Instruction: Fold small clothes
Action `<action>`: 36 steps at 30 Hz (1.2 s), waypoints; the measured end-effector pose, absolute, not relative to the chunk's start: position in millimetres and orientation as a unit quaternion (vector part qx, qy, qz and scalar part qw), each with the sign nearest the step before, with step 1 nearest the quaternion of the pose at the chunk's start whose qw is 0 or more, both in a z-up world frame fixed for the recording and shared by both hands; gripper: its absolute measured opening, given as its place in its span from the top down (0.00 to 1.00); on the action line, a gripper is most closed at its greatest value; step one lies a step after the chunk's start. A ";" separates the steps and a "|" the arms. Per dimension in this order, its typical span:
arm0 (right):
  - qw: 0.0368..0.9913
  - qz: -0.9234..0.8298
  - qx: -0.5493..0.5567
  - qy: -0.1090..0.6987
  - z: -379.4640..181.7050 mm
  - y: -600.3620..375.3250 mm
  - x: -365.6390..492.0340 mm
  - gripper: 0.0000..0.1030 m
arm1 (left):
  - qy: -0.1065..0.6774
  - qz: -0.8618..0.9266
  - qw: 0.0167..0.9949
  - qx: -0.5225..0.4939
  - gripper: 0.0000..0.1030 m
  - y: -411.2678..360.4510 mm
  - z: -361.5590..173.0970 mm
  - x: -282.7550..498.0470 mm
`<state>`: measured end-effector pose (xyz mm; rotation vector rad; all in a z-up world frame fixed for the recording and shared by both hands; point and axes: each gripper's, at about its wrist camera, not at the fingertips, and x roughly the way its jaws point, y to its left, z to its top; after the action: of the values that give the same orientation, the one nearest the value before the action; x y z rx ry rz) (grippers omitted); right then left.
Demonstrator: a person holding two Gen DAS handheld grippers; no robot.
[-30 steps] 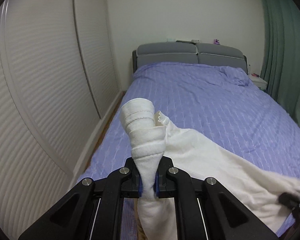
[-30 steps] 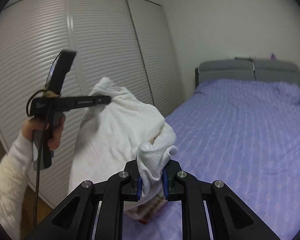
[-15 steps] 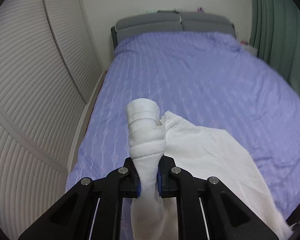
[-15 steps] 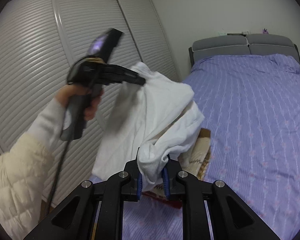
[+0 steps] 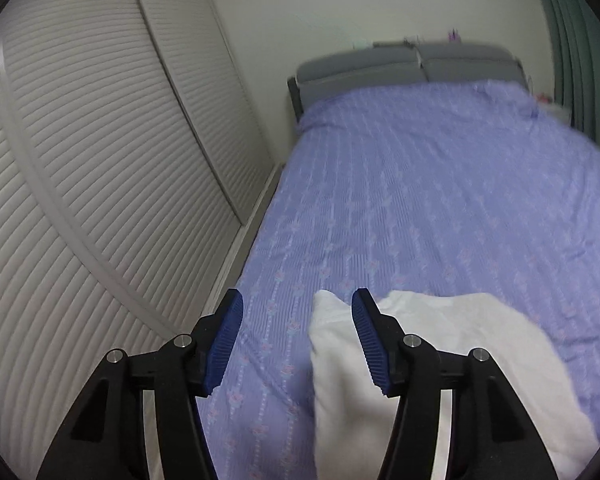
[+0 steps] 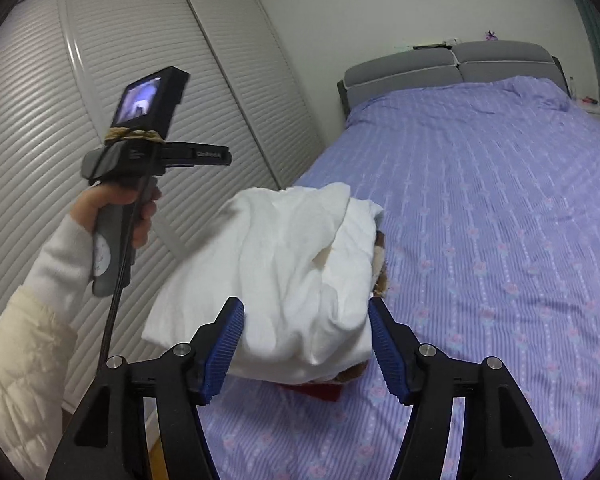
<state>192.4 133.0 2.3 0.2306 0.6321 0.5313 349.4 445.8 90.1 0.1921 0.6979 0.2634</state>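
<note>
White garment (image 6: pixel 292 280) on lilac, flower-striped bedspread (image 6: pixel 500 220); blue-padded tongs (image 6: pixel 306 344).

A bed with a lilac patterned bedspread (image 5: pixel 440 208) and grey headboard (image 6: pixel 452 66), beside white louvred wardrobe doors (image 5: pixel 100 140).

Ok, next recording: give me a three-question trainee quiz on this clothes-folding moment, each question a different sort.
1. True or false: the left gripper is clamped on the white garment.
2. Multiple choice: the garment rests on A) the floor, B) the purple bedspread, C) the grey headboard.
3. Short answer: in the right wrist view, what peeks out from under the garment's near edge?

Key
1. False: its jaws have just opened and the blue pads stand apart; cloth lies by the right-hand pad, unpinched.
2. B.
3. A brown patterned item and something red; what they are cannot be told.
</note>
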 end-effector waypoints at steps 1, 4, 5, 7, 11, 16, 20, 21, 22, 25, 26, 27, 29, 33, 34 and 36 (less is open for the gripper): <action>0.909 0.260 0.109 0.306 2.5 133.2 192.2 0.38 | 0.331 0.133 0.929 0.093 0.39 443.6 92.7 338.2; 0.911 0.269 0.107 0.293 5.7 129.2 185.7 0.35 | 0.297 0.135 0.939 0.107 0.33 429.0 96.0 291.7; 0.912 0.273 0.103 0.287 7.3 128.0 183.4 0.33 | 0.292 0.138 0.939 0.115 0.30 422.0 93.9 274.0; 0.918 0.279 0.086 0.267 11.6 124.2 170.8 0.24 | 0.283 0.142 0.941 0.120 0.30 410.6 91.1 246.6; 0.932 0.272 0.033 0.235 20.2 109.9 146.0 0.16 | 0.266 0.171 0.943 0.107 0.23 389.4 85.7 193.8; 0.940 0.252 0.037 0.229 31.1 62.2 127.7 0.09 | 0.247 0.209 0.942 0.093 0.15 350.3 71.6 126.0; 0.955 0.206 0.010 0.212 37.8 17.0 112.0 0.06 | 0.253 0.189 0.946 0.071 0.15 316.0 55.3 89.8; 0.959 0.194 -0.001 0.208 37.8 3.3 106.2 0.06 | 0.254 0.175 0.949 0.060 0.15 305.0 51.8 81.6; 0.961 0.185 -0.006 0.207 37.8 -5.4 103.6 0.06 | 0.253 0.156 0.953 0.052 0.14 291.5 48.0 73.5; 0.963 0.161 -0.007 0.216 36.6 -42.9 88.2 0.06 | 0.253 0.120 0.958 0.062 0.12 243.0 38.4 56.3; 0.964 0.149 -0.005 0.221 36.8 -53.5 83.7 0.06 | 0.251 0.111 0.959 0.069 0.12 225.6 36.4 52.1; 0.966 0.134 -0.005 0.221 36.3 -68.8 74.8 0.06 | 0.250 0.103 0.960 0.074 0.12 213.3 36.5 49.9; 0.968 0.119 -0.009 0.222 36.0 -87.9 61.9 0.04 | 0.244 0.084 0.963 0.081 0.10 181.6 36.8 43.1; 0.970 0.088 -0.020 0.226 34.0 -130.0 37.2 0.03 | 0.234 0.038 0.967 0.093 0.04 118.4 36.2 36.4; 0.970 0.083 -0.022 0.226 33.0 -138.3 32.6 0.03 | 0.232 0.033 0.967 0.097 0.04 108.5 35.5 32.8; 0.972 0.069 -0.016 0.225 30.3 -159.5 21.9 0.03 | 0.230 0.027 0.967 0.106 0.04 82.7 32.0 25.0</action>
<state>21.9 -159.5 30.3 -0.0333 0.4546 0.1397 25.0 82.7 32.0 0.2134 0.4643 0.0555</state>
